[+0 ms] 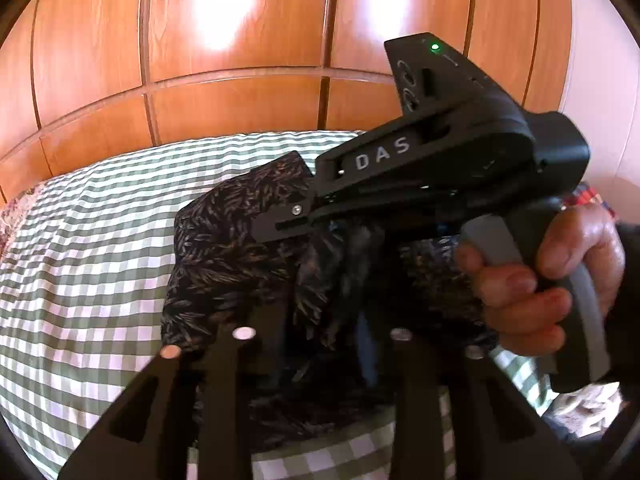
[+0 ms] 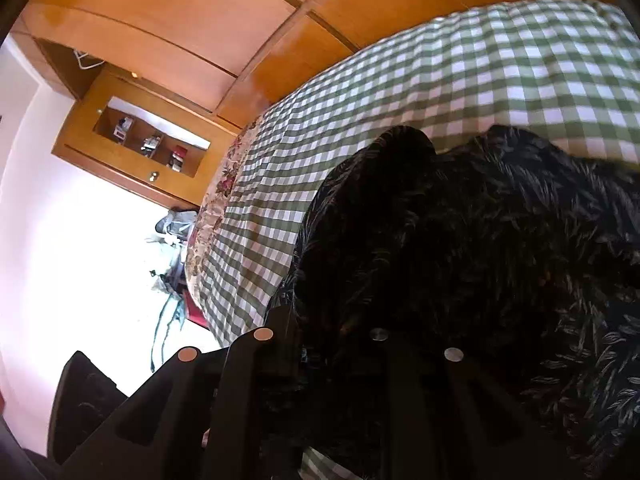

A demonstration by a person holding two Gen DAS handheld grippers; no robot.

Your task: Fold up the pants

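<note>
Pants (image 1: 224, 248) are lying bunched on the checked bed (image 1: 80, 240), dark heap directly ahead of both sets of fingers, so folding is looking barely begun: no flat crease showing, smoothing and folds all left. Left gripper (image 1: 320, 344) is angling down with fingers part-spread over cloth, grip unclear. Right gripper (image 1: 280, 216), held by a hand (image 1: 560, 280), is pointing down-left, fingers seemingly pinching fabric.
</note>
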